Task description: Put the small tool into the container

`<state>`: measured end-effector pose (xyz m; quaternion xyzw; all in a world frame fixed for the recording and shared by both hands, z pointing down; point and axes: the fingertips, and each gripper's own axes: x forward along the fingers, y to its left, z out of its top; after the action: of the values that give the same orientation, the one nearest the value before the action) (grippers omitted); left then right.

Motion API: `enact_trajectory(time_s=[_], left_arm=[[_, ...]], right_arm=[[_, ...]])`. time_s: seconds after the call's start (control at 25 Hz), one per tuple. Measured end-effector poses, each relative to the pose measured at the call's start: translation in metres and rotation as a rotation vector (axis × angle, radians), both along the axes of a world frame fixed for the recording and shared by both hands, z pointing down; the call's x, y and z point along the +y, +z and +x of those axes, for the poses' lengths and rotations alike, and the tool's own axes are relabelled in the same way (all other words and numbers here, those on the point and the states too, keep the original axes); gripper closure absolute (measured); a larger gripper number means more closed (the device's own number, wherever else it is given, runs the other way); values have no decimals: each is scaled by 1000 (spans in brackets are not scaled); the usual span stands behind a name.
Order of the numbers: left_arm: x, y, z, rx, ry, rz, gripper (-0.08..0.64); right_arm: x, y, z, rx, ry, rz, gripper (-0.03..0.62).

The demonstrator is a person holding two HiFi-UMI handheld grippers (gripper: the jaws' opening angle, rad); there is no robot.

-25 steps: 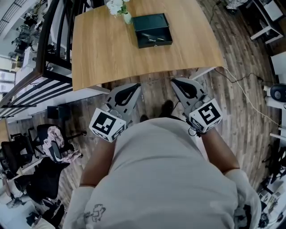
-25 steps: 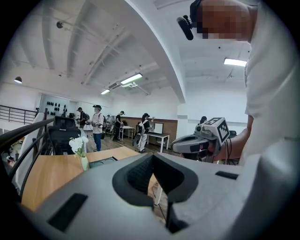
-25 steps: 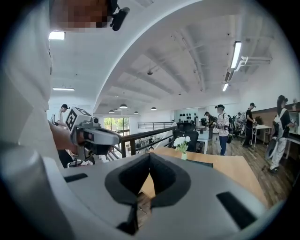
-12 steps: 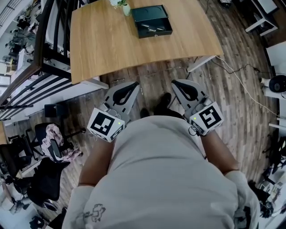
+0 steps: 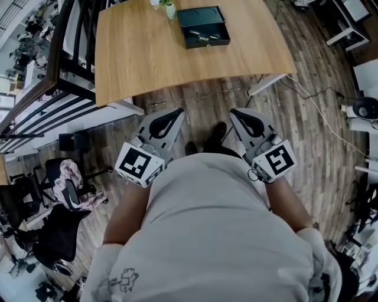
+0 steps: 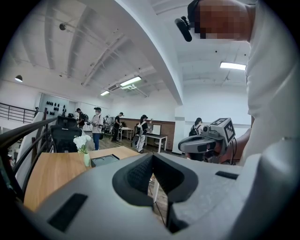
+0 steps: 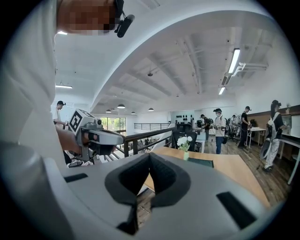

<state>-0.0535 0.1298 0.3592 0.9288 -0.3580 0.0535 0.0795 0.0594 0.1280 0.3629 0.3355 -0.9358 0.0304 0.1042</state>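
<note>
A dark green open container (image 5: 204, 26) lies at the far side of the wooden table (image 5: 142, 59); small pale items show inside it, too small to identify. Both grippers hang over the floor in front of the person's body, well short of the table. My left gripper (image 5: 178, 112) is shut with nothing between its jaws, its tips pointing toward the table. My right gripper (image 5: 234, 112) is likewise shut and empty. The container (image 6: 105, 160) appears low beyond the left gripper (image 6: 152, 157), and the container (image 7: 200, 162) lies right of the right gripper (image 7: 149, 157).
A vase of white flowers (image 5: 167, 7) stands just left of the container. A black railing (image 5: 53, 88) runs along the table's left side. Chairs and clutter (image 5: 65, 189) fill the left floor; a cable (image 5: 319, 118) crosses the wooden floor at right. People stand in the background.
The table and container have slid slightly up in the head view. Both grippers stay shut near the body; the right one has drifted slightly right.
</note>
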Motion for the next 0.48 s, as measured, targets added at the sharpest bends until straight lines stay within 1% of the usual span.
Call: enact_trajectory(time_s=[0.48], left_arm=[[4,1,6,10,13,2,555]], right_arm=[[4,-1,5,0,7,12,588]])
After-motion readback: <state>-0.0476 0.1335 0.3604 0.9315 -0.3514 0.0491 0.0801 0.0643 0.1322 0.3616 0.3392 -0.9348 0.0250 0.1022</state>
